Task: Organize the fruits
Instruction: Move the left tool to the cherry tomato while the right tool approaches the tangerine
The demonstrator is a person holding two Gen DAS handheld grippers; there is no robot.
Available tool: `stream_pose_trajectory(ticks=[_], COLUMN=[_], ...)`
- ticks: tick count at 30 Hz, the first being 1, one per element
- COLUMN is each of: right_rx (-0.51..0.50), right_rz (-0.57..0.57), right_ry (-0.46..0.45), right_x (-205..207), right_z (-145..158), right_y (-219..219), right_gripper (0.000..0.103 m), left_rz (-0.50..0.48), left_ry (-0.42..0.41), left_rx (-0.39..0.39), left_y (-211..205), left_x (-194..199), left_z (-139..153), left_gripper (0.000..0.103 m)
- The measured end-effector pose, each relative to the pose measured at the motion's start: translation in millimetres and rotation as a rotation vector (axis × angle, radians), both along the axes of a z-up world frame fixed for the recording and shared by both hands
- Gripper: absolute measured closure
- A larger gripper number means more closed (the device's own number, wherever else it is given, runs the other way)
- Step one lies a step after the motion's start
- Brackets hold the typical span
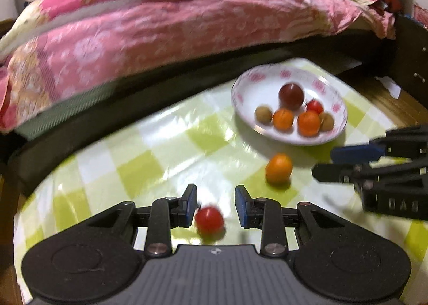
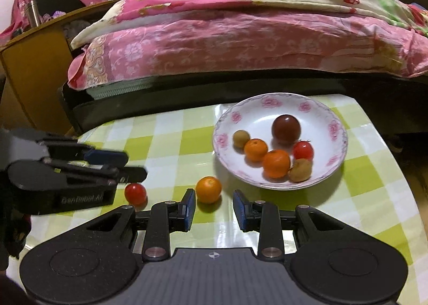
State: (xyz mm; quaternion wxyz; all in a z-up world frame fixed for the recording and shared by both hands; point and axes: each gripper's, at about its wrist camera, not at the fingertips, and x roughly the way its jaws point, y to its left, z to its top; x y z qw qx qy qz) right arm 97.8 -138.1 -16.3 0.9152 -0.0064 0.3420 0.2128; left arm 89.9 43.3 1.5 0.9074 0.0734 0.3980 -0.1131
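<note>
The left hand-held gripper (image 1: 216, 204), jaws wide, straddles a small red cherry tomato (image 1: 209, 220) on the green-checked table (image 1: 149, 160), while the right hand-held gripper (image 2: 214, 207) gapes empty near a round orange tangerine (image 2: 208, 189).

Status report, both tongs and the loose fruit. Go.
Left tongs open around loose tomato, not gripping. Right tongs open, empty, near loose orange. Six fruits in plate. Path clear.

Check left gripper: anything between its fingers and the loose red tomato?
Nothing visible. The left gripper is open, and the red tomato sits on the tablecloth between its fingers. The loose orange lies apart, toward the plate, on the likely path there.
</note>
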Motion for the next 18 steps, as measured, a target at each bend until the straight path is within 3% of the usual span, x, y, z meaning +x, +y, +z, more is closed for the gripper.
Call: stream_pose_trajectory(ticks=[18], right_rx=[0.017], right_rz=[0.03], right_ry=[0.05], right_x=[37.9], right_z=[-32.3], right_y=[18.8], right_gripper=[0.073], left_rz=[0.001], left_ry=[0.057], left_rx=[0.025], left_y=[5.4], left_x=[5.7], left_z=[-39.9], left_gripper=[0.061])
